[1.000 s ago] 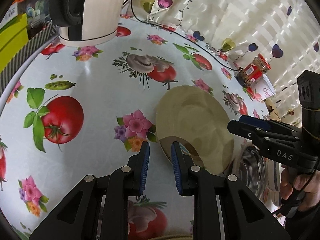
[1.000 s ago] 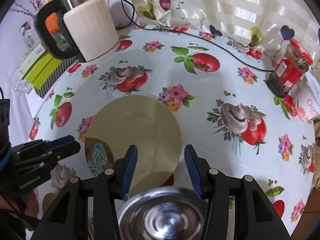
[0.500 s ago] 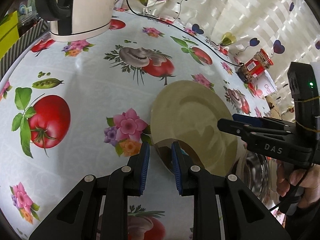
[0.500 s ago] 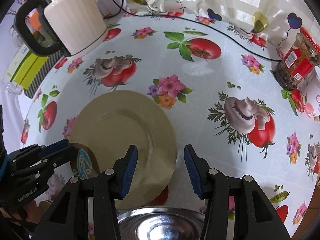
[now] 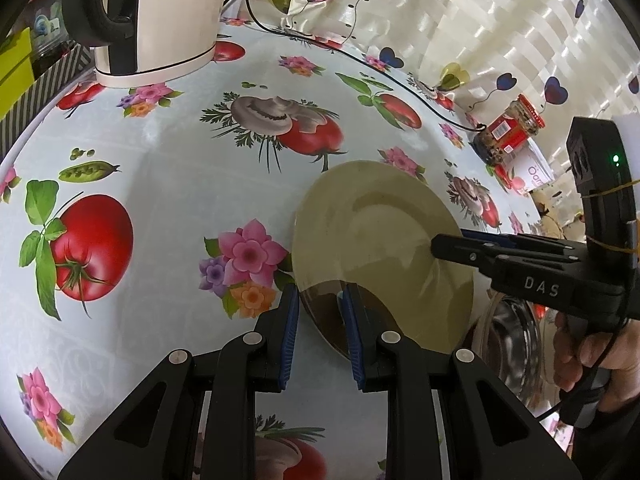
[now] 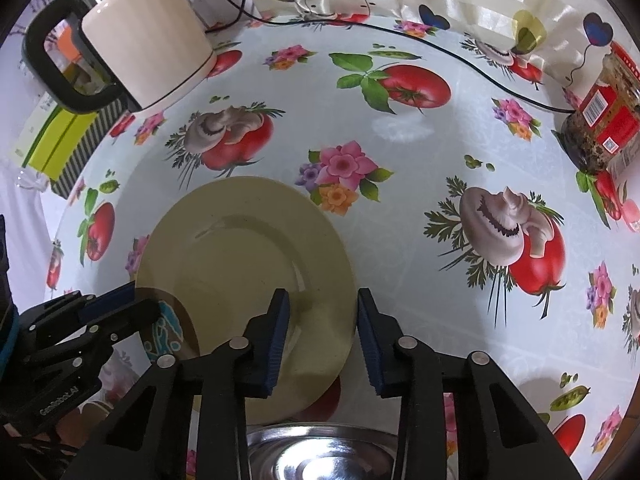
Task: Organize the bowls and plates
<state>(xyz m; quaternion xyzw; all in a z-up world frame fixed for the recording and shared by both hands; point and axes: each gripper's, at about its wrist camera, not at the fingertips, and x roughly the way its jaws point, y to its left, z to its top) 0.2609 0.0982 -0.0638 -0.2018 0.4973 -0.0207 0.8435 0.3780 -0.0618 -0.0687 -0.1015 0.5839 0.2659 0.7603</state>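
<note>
The steel bowl (image 6: 320, 456) is cut off by the frame's bottom edge, its front hidden behind the right gripper (image 6: 322, 334).

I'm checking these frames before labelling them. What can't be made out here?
- Brown dish, left wrist view: mostly under the yellow plate; whether the left hand-held gripper presses it is unclear.
- Steel bowl, right wrist view: cut off by the bottom edge.
- Jar, right wrist view: cut off at the right edge, label unreadable.
</note>
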